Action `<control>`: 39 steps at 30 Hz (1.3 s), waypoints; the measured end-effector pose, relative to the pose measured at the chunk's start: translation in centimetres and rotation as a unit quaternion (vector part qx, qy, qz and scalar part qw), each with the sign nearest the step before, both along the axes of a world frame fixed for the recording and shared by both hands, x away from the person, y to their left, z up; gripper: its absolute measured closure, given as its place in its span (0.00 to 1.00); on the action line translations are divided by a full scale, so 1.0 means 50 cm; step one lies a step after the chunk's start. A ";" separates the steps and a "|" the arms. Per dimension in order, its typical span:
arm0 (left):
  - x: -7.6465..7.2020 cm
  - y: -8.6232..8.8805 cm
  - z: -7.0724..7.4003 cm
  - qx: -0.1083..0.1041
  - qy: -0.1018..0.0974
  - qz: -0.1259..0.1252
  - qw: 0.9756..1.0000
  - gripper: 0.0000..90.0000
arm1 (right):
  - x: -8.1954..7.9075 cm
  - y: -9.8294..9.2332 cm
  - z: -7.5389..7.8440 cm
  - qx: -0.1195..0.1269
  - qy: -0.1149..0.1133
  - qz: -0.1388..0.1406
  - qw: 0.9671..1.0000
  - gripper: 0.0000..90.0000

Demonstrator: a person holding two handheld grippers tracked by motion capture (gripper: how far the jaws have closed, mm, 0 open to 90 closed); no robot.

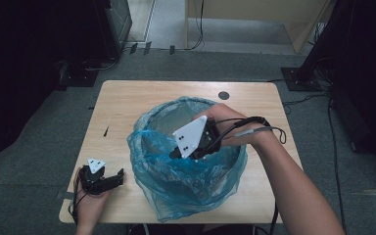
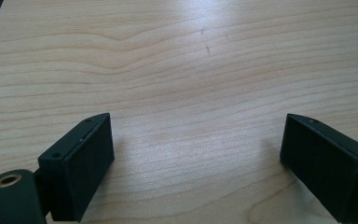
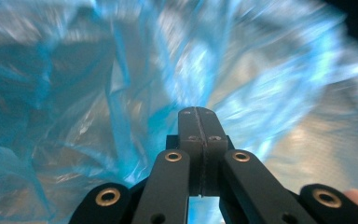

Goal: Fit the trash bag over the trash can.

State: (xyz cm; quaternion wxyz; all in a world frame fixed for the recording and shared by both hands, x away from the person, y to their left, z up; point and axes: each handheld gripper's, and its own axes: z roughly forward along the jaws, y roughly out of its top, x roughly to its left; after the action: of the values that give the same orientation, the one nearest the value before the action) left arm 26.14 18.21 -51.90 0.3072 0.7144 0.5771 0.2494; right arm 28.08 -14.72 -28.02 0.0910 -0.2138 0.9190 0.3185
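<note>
Your right gripper [image 1: 176, 154], jaws pinched together on nothing, dips inside the blue bag [image 1: 186, 196] lining the bin [image 1: 176, 115], while your left gripper [image 1: 118, 177] rests wide open beside the bin, so next you'll likely seat that liner.

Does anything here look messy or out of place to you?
The blue bag lining the bin sits unevenly: on the near side it is crumpled and sags over the rim onto the table, while the far rim looks neater. The right hand-held gripper, jaws shut, is down inside it. Nothing looks spilled or broken.
</note>
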 end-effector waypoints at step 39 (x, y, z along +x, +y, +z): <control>0.000 0.000 0.000 -0.001 0.000 0.001 1.000 0.11 | 0.015 0.022 -0.019 -0.037 0.024 -0.042 0.998 1.00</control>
State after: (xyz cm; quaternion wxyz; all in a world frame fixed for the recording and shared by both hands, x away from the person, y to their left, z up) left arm 26.13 18.20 -51.90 0.3074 0.7139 0.5777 0.2491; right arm 28.81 -13.62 -28.95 0.0744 -0.1705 0.9404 0.2847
